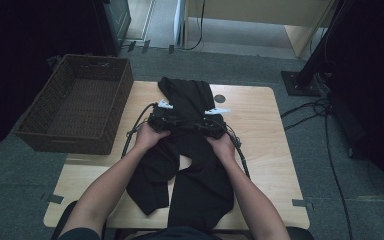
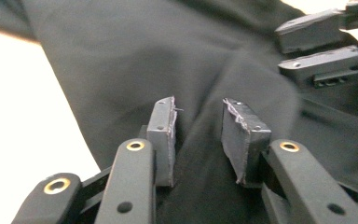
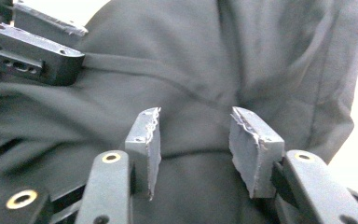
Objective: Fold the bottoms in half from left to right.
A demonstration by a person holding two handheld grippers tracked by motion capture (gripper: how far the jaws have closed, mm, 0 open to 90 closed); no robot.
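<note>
The black trousers (image 1: 190, 150) cover the middle of the surface (image 1: 260, 140), from far edge to near edge. Bare wood lies open to their right, crossed only by a small dark disc (image 1: 220, 98) near the far edge. To the left, a wicker basket (image 1: 77, 102) stands over the surface's far corner, blocking passage there; nearer, the wood is free.

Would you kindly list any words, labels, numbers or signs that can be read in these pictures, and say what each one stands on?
There are none to read.
The black garment shows no print, tag or label in the high view or in either gripper view.
The wicker basket bears no marking.
The left gripper and right gripper carry no lettering, just brass-ringed rivets.
The wooden table has a dark round spot, no sign.
</note>
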